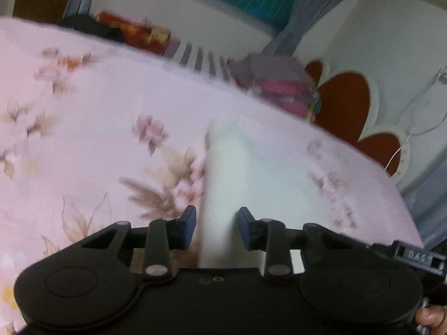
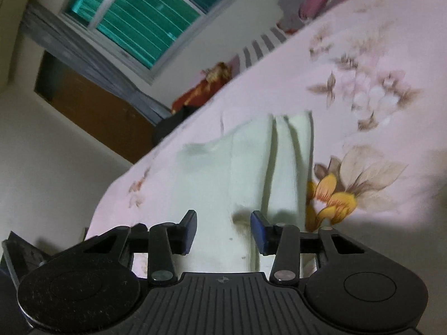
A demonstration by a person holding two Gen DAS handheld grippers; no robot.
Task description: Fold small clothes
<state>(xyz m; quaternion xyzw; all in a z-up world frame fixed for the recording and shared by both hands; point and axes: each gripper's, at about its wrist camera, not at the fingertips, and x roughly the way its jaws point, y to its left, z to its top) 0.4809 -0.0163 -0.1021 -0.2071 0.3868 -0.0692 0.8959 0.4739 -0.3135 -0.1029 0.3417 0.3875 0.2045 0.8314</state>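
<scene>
A small pale white-green garment lies on the pink floral bedsheet, partly folded with long creases. My left gripper is open, its blue-padded fingers either side of the garment's near edge, just above it. In the right wrist view the same garment lies flat with several folds on its right side. My right gripper is open over the garment's near end, holding nothing. Both views are motion-blurred.
A heap of pink and grey clothes lies at the far edge of the bed, with red and striped items further left. A red flower-shaped headboard stands on the right. A window and a wooden door lie beyond.
</scene>
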